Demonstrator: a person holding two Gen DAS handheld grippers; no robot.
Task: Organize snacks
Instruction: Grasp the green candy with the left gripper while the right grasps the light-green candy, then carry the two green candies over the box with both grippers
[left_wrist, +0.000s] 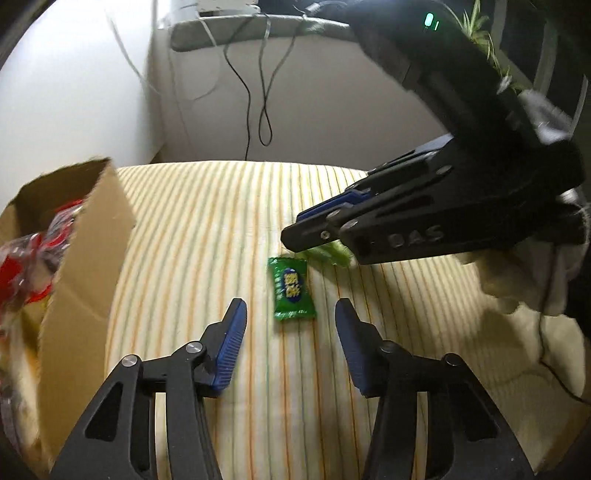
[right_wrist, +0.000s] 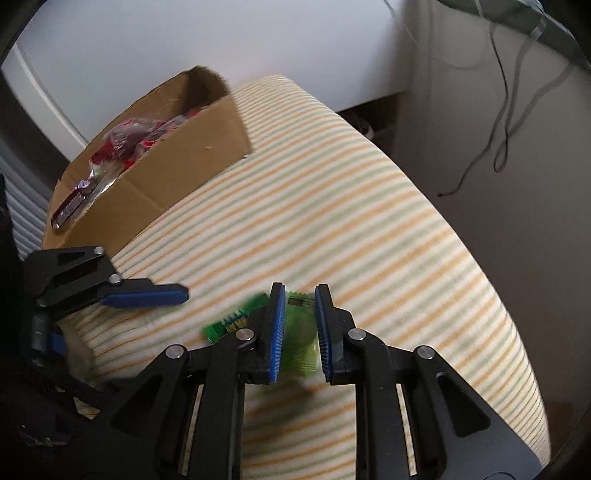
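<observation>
A green snack packet (left_wrist: 291, 290) lies on the striped cushion (left_wrist: 229, 229), just ahead of my left gripper (left_wrist: 291, 314), which is open and empty with the packet between its fingers' line. My right gripper (right_wrist: 300, 330) is shut on a pale green translucent packet (right_wrist: 300, 334) and holds it above the cushion; it shows in the left wrist view (left_wrist: 314, 242) with the packet (left_wrist: 332, 254) hanging beneath. The first green packet (right_wrist: 236, 319) lies just left of the right gripper. A cardboard box (right_wrist: 166, 170) holds several red snack packets (right_wrist: 129, 144).
The box (left_wrist: 85, 266) stands at the cushion's left edge. Behind the cushion are a wall, dangling cables (left_wrist: 258, 92) and a grey board (left_wrist: 236, 33). A white cloth (left_wrist: 517, 280) lies at the right. A plant (left_wrist: 487, 40) stands behind.
</observation>
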